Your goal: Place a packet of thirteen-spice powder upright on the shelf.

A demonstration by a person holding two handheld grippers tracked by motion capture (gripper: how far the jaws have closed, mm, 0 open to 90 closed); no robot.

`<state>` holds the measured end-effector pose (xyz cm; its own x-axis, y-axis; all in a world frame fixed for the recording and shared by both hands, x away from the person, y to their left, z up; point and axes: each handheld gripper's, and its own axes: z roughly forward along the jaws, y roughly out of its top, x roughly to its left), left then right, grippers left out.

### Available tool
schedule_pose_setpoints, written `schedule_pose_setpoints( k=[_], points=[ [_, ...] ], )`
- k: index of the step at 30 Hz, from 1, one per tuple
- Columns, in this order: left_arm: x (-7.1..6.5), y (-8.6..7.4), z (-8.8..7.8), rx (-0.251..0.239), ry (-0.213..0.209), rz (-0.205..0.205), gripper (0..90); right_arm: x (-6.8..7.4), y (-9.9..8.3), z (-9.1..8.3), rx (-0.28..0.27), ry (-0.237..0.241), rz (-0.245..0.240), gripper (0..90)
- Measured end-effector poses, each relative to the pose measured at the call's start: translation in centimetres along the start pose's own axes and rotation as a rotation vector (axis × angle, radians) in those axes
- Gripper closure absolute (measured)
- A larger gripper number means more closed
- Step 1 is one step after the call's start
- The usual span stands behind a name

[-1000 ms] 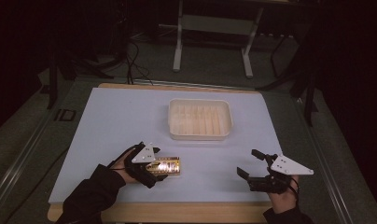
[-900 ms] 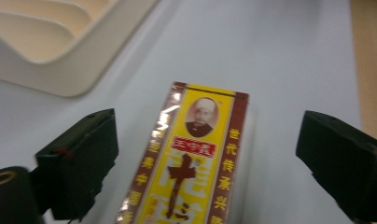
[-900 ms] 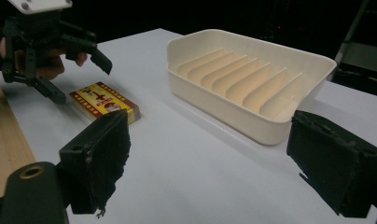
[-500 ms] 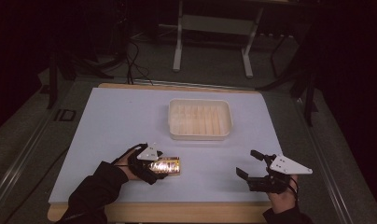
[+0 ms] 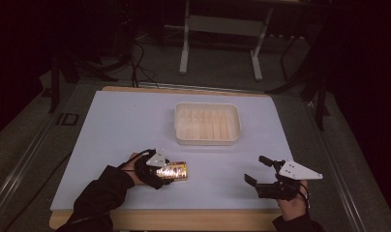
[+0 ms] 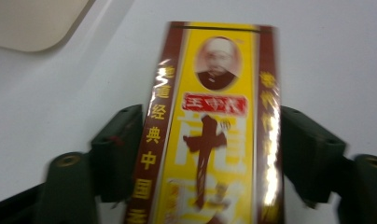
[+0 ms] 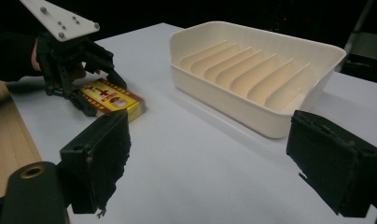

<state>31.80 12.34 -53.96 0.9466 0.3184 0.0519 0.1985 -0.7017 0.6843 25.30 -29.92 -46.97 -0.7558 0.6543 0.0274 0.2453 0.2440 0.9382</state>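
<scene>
Lower left of frame: left gripper point(image 5: 170, 170), jaws just closed, clamps the yellow box point(image 5: 173, 171) lying on the white table point(image 5: 111, 125). Cream tray point(image 5: 207, 123) sits above centre; right gripper point(image 5: 255, 171) gapes, lower right.

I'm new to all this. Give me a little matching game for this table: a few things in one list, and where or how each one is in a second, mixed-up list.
Things:
1. yellow box
2. cream tray
3. right tool
4. left tool

States:
A. jaws wide apart, nothing between them
B. stands empty at the middle of the table, ribs along its floor
C. lies flat on the table, clamped from both sides
D. jaws have just closed on the box

Pairs: 1-C, 2-B, 3-A, 4-D
</scene>
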Motion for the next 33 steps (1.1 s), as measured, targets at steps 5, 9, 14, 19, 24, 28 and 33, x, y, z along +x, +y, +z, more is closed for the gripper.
schedule_pose_setpoints(
  k=[5, 9, 14, 19, 24, 28, 33],
  points=[
    [-0.1, 0.1, -0.4, -0.018, 0.010, -0.008, 32.7, 0.0, 0.0, 0.0, -0.003, 0.001, 0.002, 13.3],
    [-0.4, 0.8, -0.9, -0.033, 0.010, 0.001, 32.9, 0.0, 0.1, -0.1, -0.006, -0.002, -0.001, 13.3],
    [-0.9, 1.9, -1.9, -0.086, 0.003, -0.006, 33.0, 0.0, 0.1, -0.1, -0.005, -0.003, -0.002, 13.4],
    [-1.3, 2.9, -2.9, -0.137, 0.008, -0.025, 33.1, 0.0, 0.2, -0.2, -0.012, -0.005, -0.001, 13.5],
    [-2.0, 3.8, -3.7, -0.202, 0.008, -0.051, 33.3, 0.0, 0.3, -0.3, -0.016, -0.011, 0.000, 13.5],
    [-2.7, 4.4, -3.8, -0.215, -0.002, -0.061, 33.4, 0.0, 0.3, -0.3, -0.012, -0.015, 0.006, 13.5],
    [-3.6, 5.1, -3.6, -0.237, -0.002, -0.081, 33.3, 0.2, 0.5, -0.4, -0.015, -0.018, 0.019, 13.5]
  ],
)
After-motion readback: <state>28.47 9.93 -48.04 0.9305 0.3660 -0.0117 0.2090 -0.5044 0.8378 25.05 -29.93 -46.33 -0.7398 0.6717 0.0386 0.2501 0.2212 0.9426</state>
